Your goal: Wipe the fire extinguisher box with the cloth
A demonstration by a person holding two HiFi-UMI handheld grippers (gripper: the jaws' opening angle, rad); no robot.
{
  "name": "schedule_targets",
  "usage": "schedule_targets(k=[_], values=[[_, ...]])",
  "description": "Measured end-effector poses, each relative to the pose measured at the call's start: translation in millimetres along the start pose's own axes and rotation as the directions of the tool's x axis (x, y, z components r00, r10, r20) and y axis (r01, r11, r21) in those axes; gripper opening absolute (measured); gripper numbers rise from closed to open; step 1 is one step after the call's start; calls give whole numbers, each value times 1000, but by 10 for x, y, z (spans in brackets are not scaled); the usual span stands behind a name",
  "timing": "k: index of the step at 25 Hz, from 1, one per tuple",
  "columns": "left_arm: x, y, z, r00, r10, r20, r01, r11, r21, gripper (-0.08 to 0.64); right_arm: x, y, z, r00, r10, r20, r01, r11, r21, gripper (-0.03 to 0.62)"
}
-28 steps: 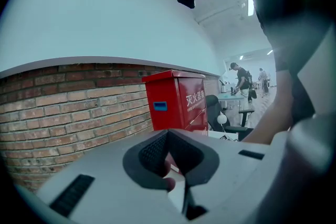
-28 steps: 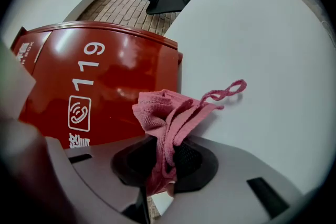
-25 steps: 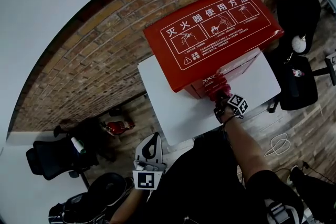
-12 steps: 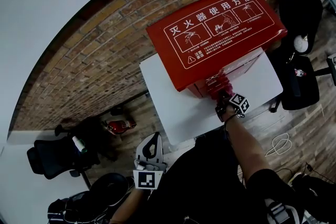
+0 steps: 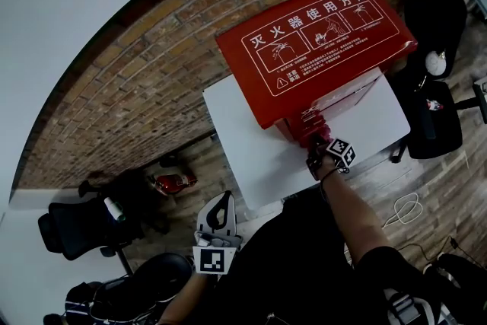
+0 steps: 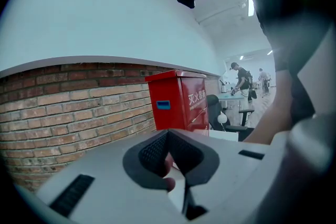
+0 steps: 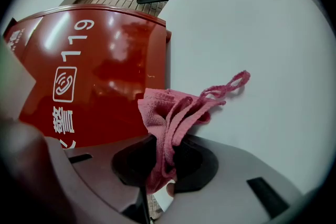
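From the head view, the red fire extinguisher box (image 5: 316,49) stands on a white worktop (image 5: 251,141) against a brick wall (image 5: 144,80). The right gripper (image 5: 316,154) presses a pink cloth (image 5: 316,136) at the box's lower front. The left gripper (image 5: 215,218) hangs low, well apart from the worktop.

In the left gripper view, the jaws meet with nothing between them (the box stands beyond).

In the right gripper view, the jaws are clamped on the cloth, bunched against the box's glossy red face near its corner.
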State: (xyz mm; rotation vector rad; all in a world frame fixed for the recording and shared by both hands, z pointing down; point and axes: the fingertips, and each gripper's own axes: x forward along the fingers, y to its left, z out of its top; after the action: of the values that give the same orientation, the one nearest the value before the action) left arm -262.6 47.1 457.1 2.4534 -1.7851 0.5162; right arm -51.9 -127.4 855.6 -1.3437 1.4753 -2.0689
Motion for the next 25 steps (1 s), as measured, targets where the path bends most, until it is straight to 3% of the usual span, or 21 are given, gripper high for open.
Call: schedule_targets(k=[25], values=[[-188, 148, -130, 1000, 6, -2, -6, 1000, -22, 32, 82, 34, -486, 999, 35, 2, -35, 999, 23, 75]])
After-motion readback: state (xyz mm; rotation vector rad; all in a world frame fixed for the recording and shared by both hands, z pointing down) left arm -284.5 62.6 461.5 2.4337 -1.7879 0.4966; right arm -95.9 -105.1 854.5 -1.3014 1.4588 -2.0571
